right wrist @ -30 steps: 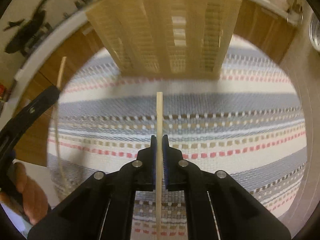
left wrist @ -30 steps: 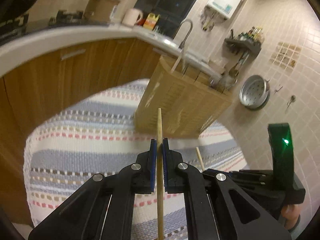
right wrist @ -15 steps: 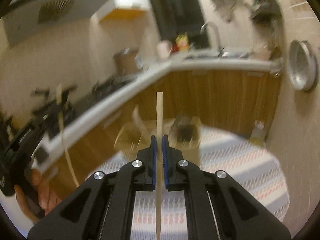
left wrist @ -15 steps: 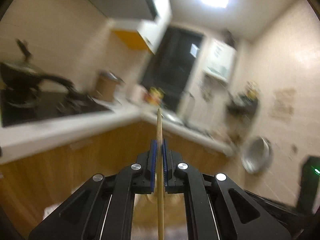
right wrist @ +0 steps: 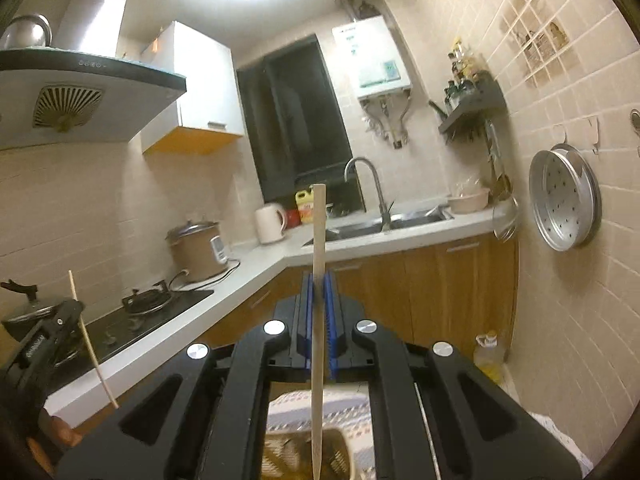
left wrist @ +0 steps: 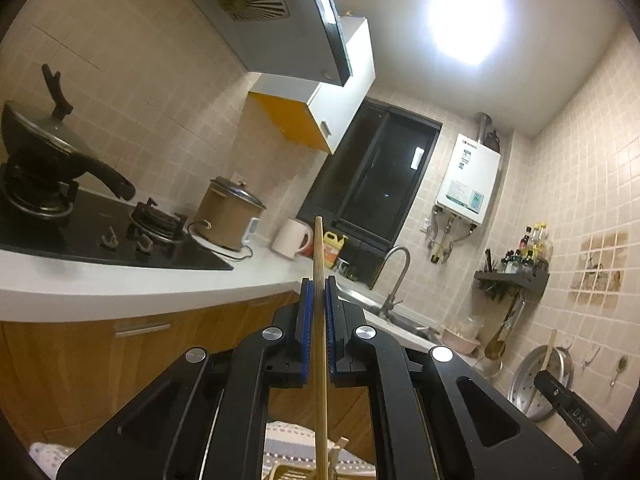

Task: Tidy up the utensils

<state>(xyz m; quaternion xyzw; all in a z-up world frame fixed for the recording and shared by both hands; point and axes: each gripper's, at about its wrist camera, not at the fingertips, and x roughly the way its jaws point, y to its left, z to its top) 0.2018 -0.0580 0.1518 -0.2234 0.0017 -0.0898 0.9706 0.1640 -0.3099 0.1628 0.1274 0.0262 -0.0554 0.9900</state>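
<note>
Nearest, each black hand-held gripper is clamped on a utensil: the left hand-held gripper (left wrist: 316, 280) pinches a round light-wood chopstick (left wrist: 320, 340), and the right hand-held gripper (right wrist: 318, 278) pinches a flat pale wooden stick (right wrist: 319, 280). Both stand upright above a slatted bamboo utensil holder (right wrist: 340, 456) on a striped woven mat (right wrist: 340, 404). Beyond lies the white counter (right wrist: 260, 260) with a brown rice cooker (right wrist: 196, 250).

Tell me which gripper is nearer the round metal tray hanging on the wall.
Right. The right gripper has the tray close on its right side. The left gripper is beside the stove, with the right gripper between it and the tray.
</note>
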